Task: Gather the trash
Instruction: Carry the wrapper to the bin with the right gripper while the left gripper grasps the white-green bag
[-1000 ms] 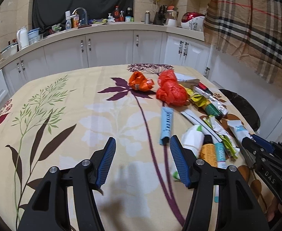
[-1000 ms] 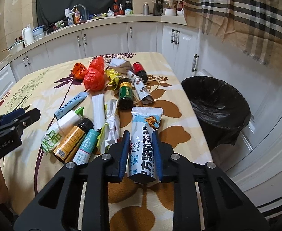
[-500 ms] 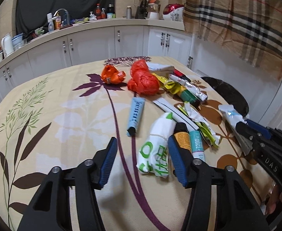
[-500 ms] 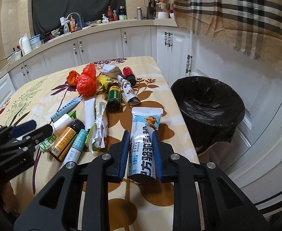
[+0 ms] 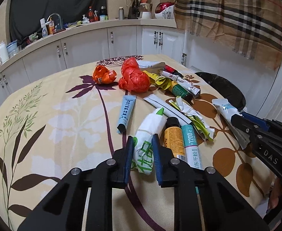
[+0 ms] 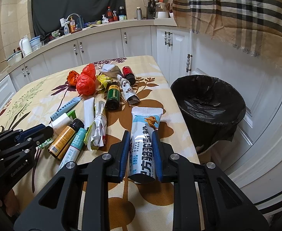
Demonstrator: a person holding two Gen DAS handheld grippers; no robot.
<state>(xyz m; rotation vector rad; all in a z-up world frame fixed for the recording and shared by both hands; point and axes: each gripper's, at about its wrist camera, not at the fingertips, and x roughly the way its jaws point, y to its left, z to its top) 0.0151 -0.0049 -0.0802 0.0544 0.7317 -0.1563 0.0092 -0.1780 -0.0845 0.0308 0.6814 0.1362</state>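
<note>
Two pieces of trash are in our jaws. Our left gripper has just been closing, and its blue pads now press on both sides of the white packet with green print, which lies on the table with its green tip pointing away from us. Our right gripper is clenched on the white-and-blue pouch at the table's right edge, the pouch standing up out of the jaws.

Just beside the white packet lie an orange bottle with a black cap and a teal tube, side by side and touching. Beyond them we see a crumpled wrapper, a flat white sachet, a light blue tube, a green-labelled dark bottle, a yellow wrapper, a red plastic bag and an orange bag, the last set a little apart to the left.

Off the table's right edge stands a bin lined with a black bag, its mouth open
</note>
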